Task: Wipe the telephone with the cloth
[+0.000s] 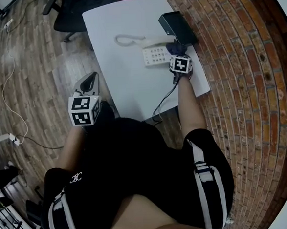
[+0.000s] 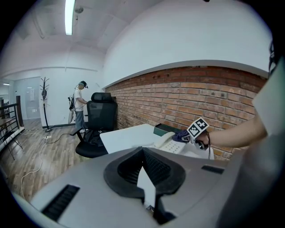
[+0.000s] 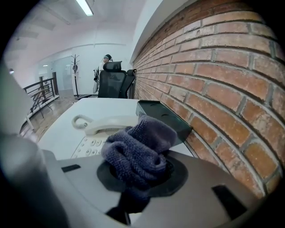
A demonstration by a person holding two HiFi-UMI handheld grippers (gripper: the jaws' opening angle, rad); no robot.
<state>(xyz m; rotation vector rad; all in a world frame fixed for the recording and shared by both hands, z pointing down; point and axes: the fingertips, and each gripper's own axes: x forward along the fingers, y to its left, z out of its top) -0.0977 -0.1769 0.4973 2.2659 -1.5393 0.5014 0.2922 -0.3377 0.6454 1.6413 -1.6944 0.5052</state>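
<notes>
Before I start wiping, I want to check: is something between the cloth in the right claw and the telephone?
Nothing visible is. The cloth, shut in the right claw, is beside the telephone; the black box stands off to the side.

**Tongs squeeze a fuzzy cloth**

The tongs (image 3: 136, 176) are closed tight on a bunched-up, blue-grey cloth (image 3: 139, 151). Just behind the cloth is the white telephone (image 3: 91, 143) on the white worktop (image 3: 62, 129). Its handset (image 3: 111, 124) lies on top. A dark box (image 3: 164, 116) is right of the telephone, next to the brick wall (image 3: 218, 84).
</notes>
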